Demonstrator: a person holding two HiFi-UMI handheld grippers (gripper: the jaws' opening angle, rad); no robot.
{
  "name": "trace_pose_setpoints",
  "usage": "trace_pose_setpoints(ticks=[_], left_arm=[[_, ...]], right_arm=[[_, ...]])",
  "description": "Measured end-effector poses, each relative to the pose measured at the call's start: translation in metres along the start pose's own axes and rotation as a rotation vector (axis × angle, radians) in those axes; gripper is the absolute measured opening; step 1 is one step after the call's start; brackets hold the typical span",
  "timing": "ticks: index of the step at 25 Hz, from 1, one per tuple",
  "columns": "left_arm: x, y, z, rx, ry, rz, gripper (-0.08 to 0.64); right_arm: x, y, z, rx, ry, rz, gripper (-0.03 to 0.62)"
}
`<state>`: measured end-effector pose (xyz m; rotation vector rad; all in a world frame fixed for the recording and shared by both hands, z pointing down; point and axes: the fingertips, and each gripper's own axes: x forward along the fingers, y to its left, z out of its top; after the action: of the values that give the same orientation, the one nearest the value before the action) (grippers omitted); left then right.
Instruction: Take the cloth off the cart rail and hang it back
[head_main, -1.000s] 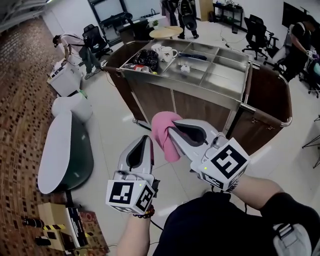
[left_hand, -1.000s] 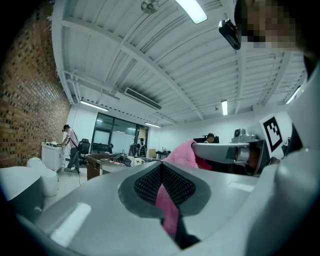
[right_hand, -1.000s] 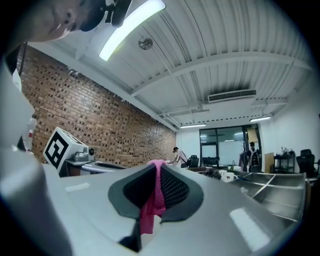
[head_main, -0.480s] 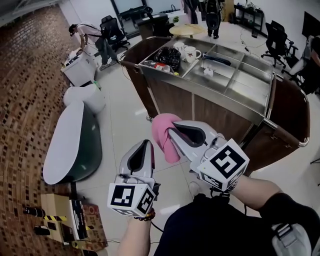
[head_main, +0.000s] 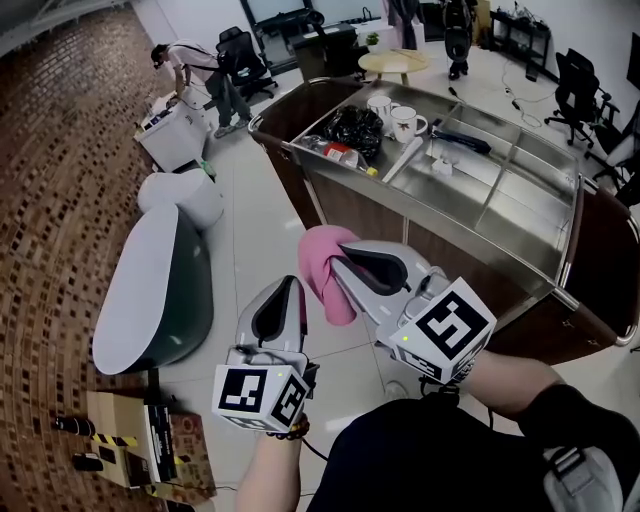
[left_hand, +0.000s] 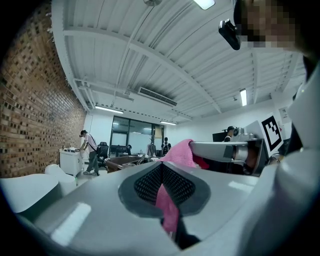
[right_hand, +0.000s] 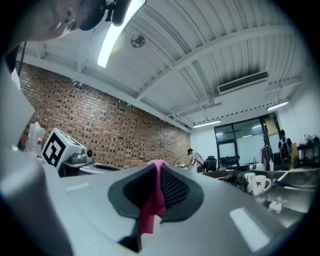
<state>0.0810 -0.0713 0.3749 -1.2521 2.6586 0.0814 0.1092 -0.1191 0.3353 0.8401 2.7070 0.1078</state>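
While the person stands short of the cart (head_main: 350, 205), both grippers hold the pink cloth (head_main: 320, 288) in the air, well clear of the cart's rail (head_main: 573, 230). The right gripper (head_main: 338, 256) has its jaws all but closed, pinching the cloth's bunched top; the left gripper (head_main: 296, 287), just beside it, is clamped tight on a hanging fold
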Motion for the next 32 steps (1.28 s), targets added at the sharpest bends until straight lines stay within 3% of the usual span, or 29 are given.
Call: trace_pose_setpoints(ticks=[7,18,25,32], left_arm=[[0.047,0.017,-0.018,0.009,0.014,0.023,0.0],[0.084,0.036,-0.025,0.018,0.018,0.031,0.0],[0.083,0.098,-0.023,0.002,0.001,0.009,0.0],[0.072,0.186,-0.013,-0.029,0.004,-0.04,0.0]], right_arm=[[0.021,-0.044,-0.023,0.022,-0.003,0.023,0.02],[0.042,-0.08,-0.031,0.024,-0.013,0.024,0.02],[0.1,-0.072,-0.041,0.005,-0.003,-0.001,0.02],[0.185,-0.051,-0.047,-0.006,0.024,-0.059,0.02]])
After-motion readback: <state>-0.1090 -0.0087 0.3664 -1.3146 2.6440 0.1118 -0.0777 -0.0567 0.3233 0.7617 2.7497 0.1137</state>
